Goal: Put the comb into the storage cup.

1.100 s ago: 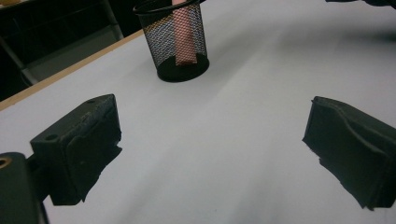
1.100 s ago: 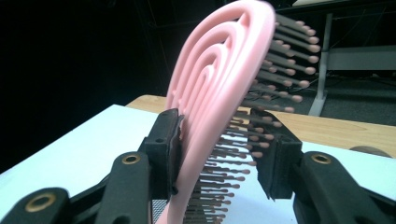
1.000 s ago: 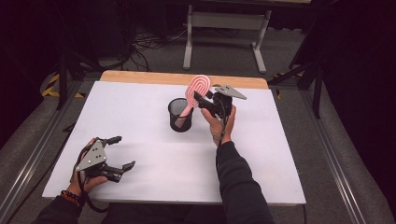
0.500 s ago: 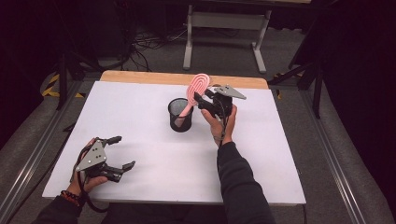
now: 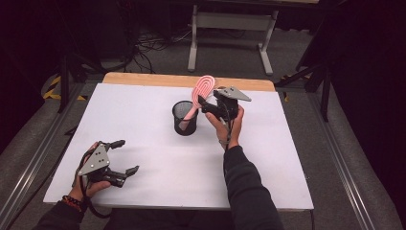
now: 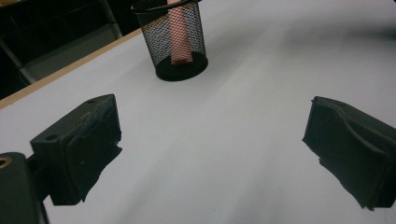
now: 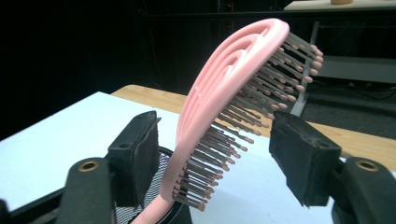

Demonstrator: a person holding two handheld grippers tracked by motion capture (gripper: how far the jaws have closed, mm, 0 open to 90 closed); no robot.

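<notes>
Item: pink hairbrush [image 7: 233, 93], handle down in the black mesh cup [image 5: 185, 118], head leaning out over the rim. It stood between the jaws of the right gripper [image 5: 207, 105], whose pads had just been opening and stood clear of the brush on both sides, gripping nothing. Left gripper [image 5: 122, 156]: jaws wide apart and empty, resting on the white table [image 5: 143, 96], well apart from the cup ahead of it.

Right tongs [image 5: 203, 106] held up at arm's length on a raised forearm, jaws just opening and standing apart, left tongs [image 5: 125, 156] low near the person, jaws spread wide, hand [image 5: 91, 179] gripping its body
</notes>
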